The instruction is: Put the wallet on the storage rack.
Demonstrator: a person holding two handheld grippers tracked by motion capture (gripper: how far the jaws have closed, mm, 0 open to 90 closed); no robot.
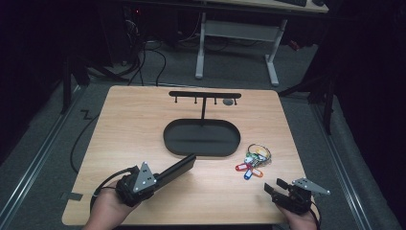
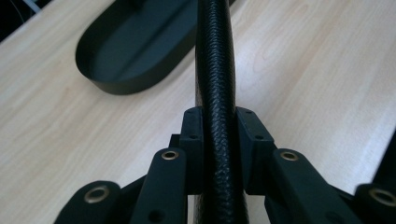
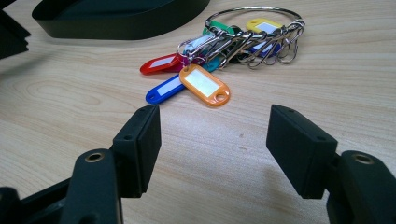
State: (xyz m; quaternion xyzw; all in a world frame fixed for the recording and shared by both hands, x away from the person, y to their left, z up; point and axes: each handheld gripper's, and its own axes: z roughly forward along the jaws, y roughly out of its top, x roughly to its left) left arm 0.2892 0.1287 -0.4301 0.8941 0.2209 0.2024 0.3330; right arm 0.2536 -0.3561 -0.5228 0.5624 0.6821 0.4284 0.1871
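Wood-grain counter [image 1: 143,124] carries a black oval tray [image 1: 201,138] at its middle in the high view, with a black T-shaped rack [image 1: 205,95] rising from the tray's far side. A bunch of coloured key tags [image 1: 252,163] on a wire ring lies just right of the tray, on the bare wood. The left tongs [image 1: 163,175] sit at the near left in the person's hand, clenched on a flat black case [image 1: 178,168] that points up and to the right, its far end just reaching the tray's near rim. The right tongs [image 1: 274,186] rest at the near right corner, released and holding nothing, aimed toward the key tags but apart from them. In the left gripper view, the left tongs [image 2: 219,135] press both pads against the case [image 2: 215,70], which stands on edge between them; its surface is textured black, like leather, and it runs straight away from the camera toward the tray [image 2: 135,51] lying ahead to the left. In the right gripper view, the right tongs [image 3: 214,140] stand wide apart over bare counter [image 3: 70,93], with the key tags [image 3: 205,81] lying ahead between the jaws' lines, red, blue and orange tags nearest, green and yellow ones behind on the ring, and the tray's wall [image 3: 116,21] across the top.
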